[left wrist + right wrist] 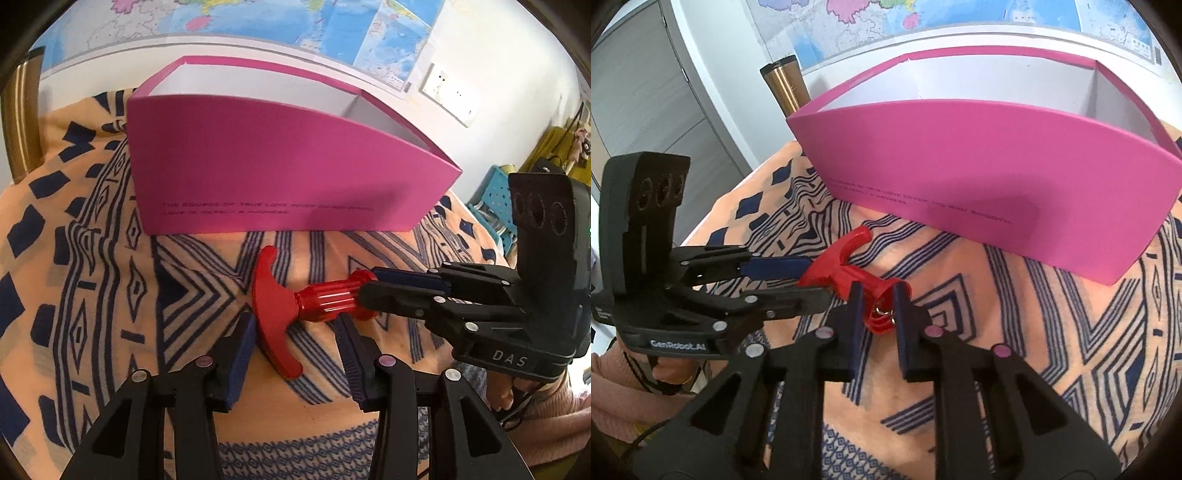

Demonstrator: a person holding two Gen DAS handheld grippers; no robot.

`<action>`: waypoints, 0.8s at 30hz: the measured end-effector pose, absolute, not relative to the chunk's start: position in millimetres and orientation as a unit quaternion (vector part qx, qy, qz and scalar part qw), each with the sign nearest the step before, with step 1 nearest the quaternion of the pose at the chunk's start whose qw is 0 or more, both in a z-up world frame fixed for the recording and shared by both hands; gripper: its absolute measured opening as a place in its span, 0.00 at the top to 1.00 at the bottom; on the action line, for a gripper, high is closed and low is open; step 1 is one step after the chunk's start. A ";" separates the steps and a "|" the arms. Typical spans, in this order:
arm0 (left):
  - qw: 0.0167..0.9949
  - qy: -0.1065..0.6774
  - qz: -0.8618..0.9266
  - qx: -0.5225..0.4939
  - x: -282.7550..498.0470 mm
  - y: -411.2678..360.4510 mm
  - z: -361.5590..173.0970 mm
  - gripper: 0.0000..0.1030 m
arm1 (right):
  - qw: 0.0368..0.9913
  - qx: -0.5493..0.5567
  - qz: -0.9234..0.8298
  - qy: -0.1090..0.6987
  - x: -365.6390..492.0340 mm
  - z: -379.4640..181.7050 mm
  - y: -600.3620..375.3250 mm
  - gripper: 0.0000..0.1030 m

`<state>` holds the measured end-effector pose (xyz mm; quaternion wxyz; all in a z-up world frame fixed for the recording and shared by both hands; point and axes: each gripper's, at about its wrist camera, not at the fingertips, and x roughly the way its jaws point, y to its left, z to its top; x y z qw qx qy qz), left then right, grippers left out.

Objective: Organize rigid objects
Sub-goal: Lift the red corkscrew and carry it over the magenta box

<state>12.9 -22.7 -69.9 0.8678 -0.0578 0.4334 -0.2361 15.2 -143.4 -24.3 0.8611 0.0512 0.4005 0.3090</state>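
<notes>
**Two grippers on one red tool**

Two grippers meet at a red T-handled tool (295, 306). The right gripper (877, 308) has its blue pads pinched on the ribbed barrel end. The left gripper (295, 354) stands partly open around the T-shaped crossbar; whether its pads touch it cannot be told. The tool sits just above the patterned cloth (92, 295), in front of the pink box (277, 166). "DAS" marks the right gripper's body, "GenRobot.AI" the left's. The box's small print is mostly illegible.
</notes>
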 end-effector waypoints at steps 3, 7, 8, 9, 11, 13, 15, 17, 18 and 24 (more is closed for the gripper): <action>0.866 0.432 -0.244 -0.064 12.6 -26.2 -66.9 0.57 | 0.861 0.056 0.307 0.401 14.1 -24.2 -148.9 0.87; 0.868 0.427 -0.248 -0.057 9.2 -33.0 -63.5 0.57 | 0.864 0.059 0.304 0.398 10.0 -22.0 -156.4 0.87; 0.869 0.426 -0.247 -0.054 7.9 -35.0 -62.8 0.57 | 0.864 0.059 0.304 0.396 8.9 -21.0 -157.5 0.87; 0.869 0.425 -0.247 -0.052 6.8 -36.3 -62.3 0.57 | 0.865 0.060 0.304 0.394 7.8 -20.2 -158.6 0.87; 0.868 0.426 -0.250 -0.054 5.5 -38.0 -61.7 0.57 | 0.867 0.060 0.302 0.391 5.8 -18.4 -160.8 0.87; 0.867 0.426 -0.252 -0.058 3.6 -38.9 -60.7 0.57 | 0.868 0.061 0.301 0.389 4.5 -17.5 -162.9 0.87; 0.868 0.424 -0.252 -0.059 1.2 -40.4 -58.9 0.57 | 0.869 0.063 0.301 0.388 3.0 -16.9 -165.2 0.87; 0.870 0.420 -0.252 -0.056 -1.5 -42.2 -56.5 0.57 | 0.870 0.063 0.300 0.386 1.5 -16.2 -166.7 0.88; 0.870 0.420 -0.252 -0.055 -2.4 -42.3 -55.9 0.57 | 0.870 0.063 0.300 0.385 0.5 -16.1 -167.6 0.87; 0.872 0.417 -0.250 -0.055 -3.5 -45.9 -53.0 0.57 | 0.871 0.070 0.298 0.384 -4.0 -15.2 -172.4 0.87</action>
